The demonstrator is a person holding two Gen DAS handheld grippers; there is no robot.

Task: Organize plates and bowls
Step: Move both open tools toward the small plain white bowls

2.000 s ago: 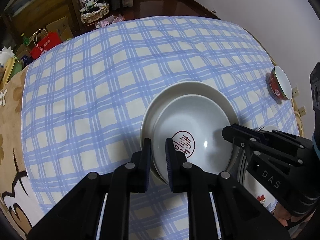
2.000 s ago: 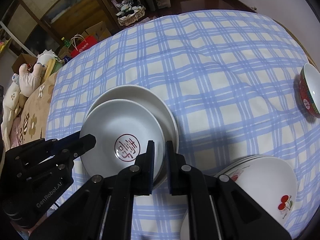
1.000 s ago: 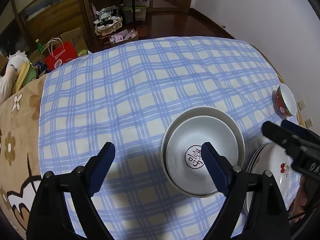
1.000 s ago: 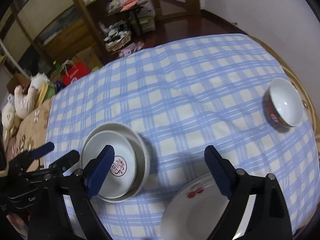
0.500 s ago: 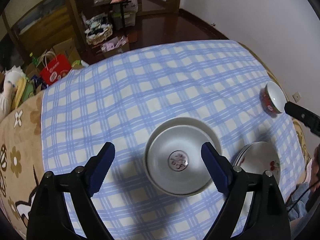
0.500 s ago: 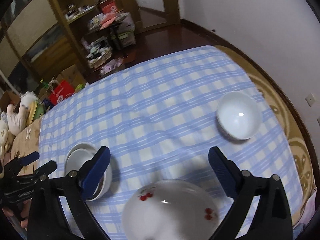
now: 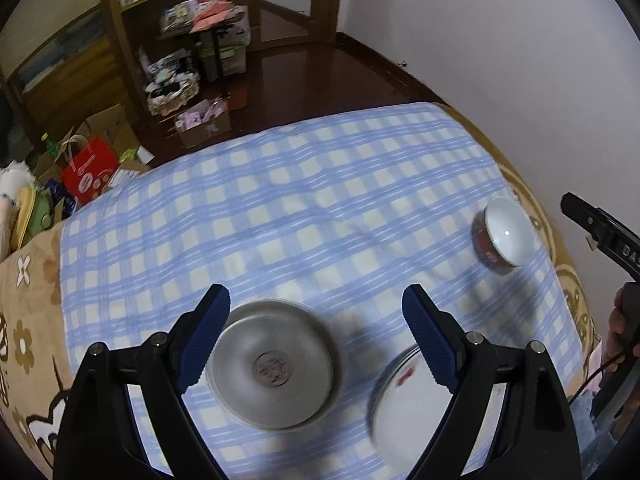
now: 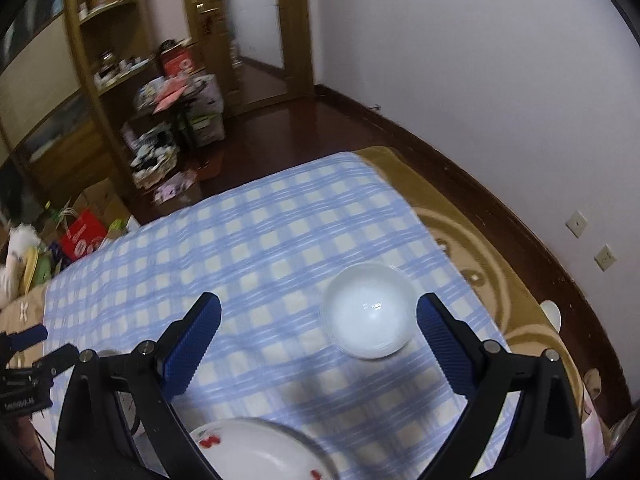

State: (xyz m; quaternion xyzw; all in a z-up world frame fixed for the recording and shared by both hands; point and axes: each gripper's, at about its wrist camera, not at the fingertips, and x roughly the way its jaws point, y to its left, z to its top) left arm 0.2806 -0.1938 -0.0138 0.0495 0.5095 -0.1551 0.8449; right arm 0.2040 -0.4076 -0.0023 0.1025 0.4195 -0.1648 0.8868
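Two stacked white plates with a red seal mark (image 7: pixel 274 364) lie on the blue checked cloth (image 7: pixel 280 208), below my open, empty left gripper (image 7: pixel 316 340). A white plate with cherries (image 7: pixel 400 404) lies to their right and also shows in the right wrist view (image 8: pixel 256 452). A bowl, red outside and white inside (image 7: pixel 502 236), sits near the right edge of the cloth; it also shows in the right wrist view (image 8: pixel 368 316). My right gripper (image 8: pixel 318 344) is open and empty, high above the cloth, the bowl between its fingers in view.
The brown patterned table edge (image 8: pixel 480 256) runs close beside the bowl. A white wall (image 8: pixel 480 80) stands to the right. Shelves, boxes and a red bag (image 7: pixel 90 168) crowd the floor beyond the far end.
Both grippers let go of the seal plate, opened wide and rose well above the table. The right gripper swung right, bringing the bowl into its view.
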